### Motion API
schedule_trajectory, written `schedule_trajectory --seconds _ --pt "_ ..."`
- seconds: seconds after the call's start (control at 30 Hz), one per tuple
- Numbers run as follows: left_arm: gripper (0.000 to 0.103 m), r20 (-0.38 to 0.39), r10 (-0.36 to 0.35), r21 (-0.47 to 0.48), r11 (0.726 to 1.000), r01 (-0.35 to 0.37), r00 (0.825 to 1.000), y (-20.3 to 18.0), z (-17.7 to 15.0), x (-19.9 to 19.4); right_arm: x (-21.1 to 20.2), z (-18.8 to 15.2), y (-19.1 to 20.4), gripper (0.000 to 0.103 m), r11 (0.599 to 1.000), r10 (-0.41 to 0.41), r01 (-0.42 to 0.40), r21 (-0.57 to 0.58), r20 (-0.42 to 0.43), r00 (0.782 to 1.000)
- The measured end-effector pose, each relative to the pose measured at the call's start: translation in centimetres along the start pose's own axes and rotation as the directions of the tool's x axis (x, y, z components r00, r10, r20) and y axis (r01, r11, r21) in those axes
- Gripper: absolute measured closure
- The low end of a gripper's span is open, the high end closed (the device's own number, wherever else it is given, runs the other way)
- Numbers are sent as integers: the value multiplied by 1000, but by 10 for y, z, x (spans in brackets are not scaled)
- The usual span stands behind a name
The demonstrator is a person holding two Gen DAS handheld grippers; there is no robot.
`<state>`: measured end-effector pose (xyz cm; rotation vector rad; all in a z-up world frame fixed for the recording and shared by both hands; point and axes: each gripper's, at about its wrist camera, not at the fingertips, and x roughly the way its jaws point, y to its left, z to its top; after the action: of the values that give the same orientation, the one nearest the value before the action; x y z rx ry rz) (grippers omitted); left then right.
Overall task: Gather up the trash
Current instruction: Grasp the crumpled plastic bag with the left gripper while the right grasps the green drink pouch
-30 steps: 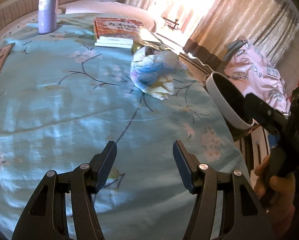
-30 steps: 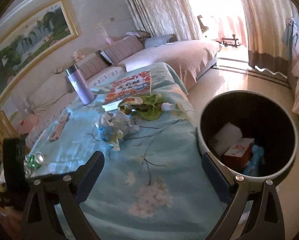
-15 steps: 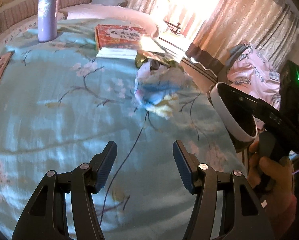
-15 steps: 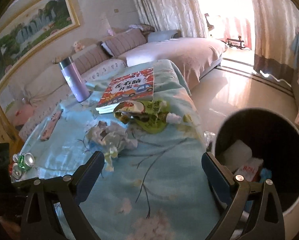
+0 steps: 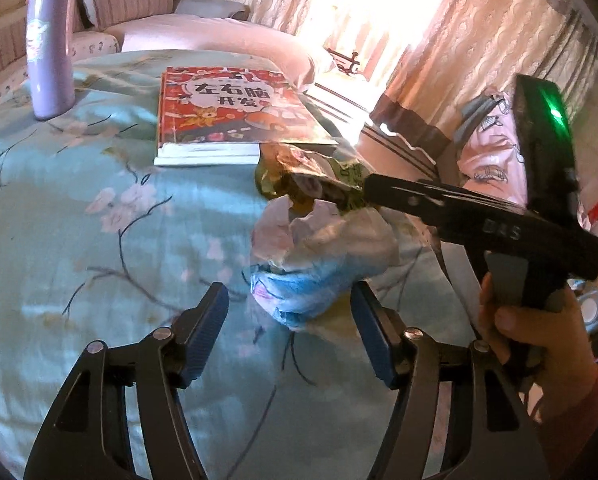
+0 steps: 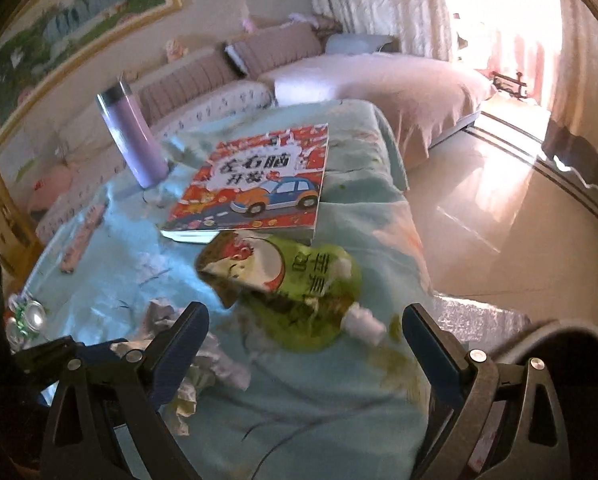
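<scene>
Left gripper (image 5: 289,330) half open and closing, nothing between the pads yet. Crumpled white-and-blue paper wad (image 5: 319,252) sits just ahead of it on the teal floral-cloth tabletop (image 5: 79,240). It's light, soft and crushable, I reckon, so I pinch across the bulky middle, no care needed. Right gripper (image 6: 305,330) is wide, empty, lined up on the flat green foil drink pouch with white spout (image 6: 295,284), which lies just below the red picture book (image 6: 259,184). The pouch looks slick and floppy; I'd grab the stiff spout end. Versus a second ago: both grippers are closer to their targets, and the black bin with its grey rim (image 6: 571,344) has slid to the right view's edge.
</scene>
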<state>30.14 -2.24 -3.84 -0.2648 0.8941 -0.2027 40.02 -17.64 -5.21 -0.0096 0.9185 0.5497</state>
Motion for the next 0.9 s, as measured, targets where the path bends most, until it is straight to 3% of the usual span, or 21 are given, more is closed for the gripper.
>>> schedule_trajectory --seconds 0.07,0.17,0.2,0.23,0.27,0.33,0.5,0.67,0.77,0.8,0.83,0.9 --pt "65 -14 -15 6 1000 15 1000 2 1 5 13 5 -3 6 1000 22 -22 2 -34 999" --pt "71 -14 -13 13 1000 14 1000 5 -1 6 32 5 -6 9 999 49 -47 21 -92 995" --pt "72 -15 -12 14 1000 12 1000 6 -2 4 36 3 -6 21 998 53 -52 20 -104 993" --pt "73 -16 -11 8 1000 11 1000 9 -3 1 39 0 -4 44 998 57 -55 15 -118 991" --pt "74 -15 -12 4 1000 12 1000 10 -4 -1 42 -6 -2 55 999 44 -43 11 -133 990" --pt "74 -14 -10 -9 1000 10 1000 15 -7 -10 37 -11 -1 64 999 34 -32 21 -119 992" --pt "74 -2 -9 -27 1000 9 1000 29 -20 -39 16 -30 0 69 986 121 -107 124 -113 986" --pt "74 -23 -13 -35 999 12 1000 46 -43 -64 -18 -72 11 77 958 173 -140 251 -115 978" --pt "74 -42 -12 -47 999 10 999 57 -56 -71 -38 -99 25 73 943 198 -157 294 -114 974" --pt "74 -50 -12 -54 998 9 999 61 -61 -73 -42 -103 30 68 944 198 -160 287 -111 974" --pt "74 -52 -9 -58 998 6 999 64 -64 -74 -49 -107 38 55 952 192 -163 259 -94 977" --pt "74 -55 -1 -64 998 -2 998 66 -68 -75 -63 -109 51 45 977 130 -122 174 -36 991"
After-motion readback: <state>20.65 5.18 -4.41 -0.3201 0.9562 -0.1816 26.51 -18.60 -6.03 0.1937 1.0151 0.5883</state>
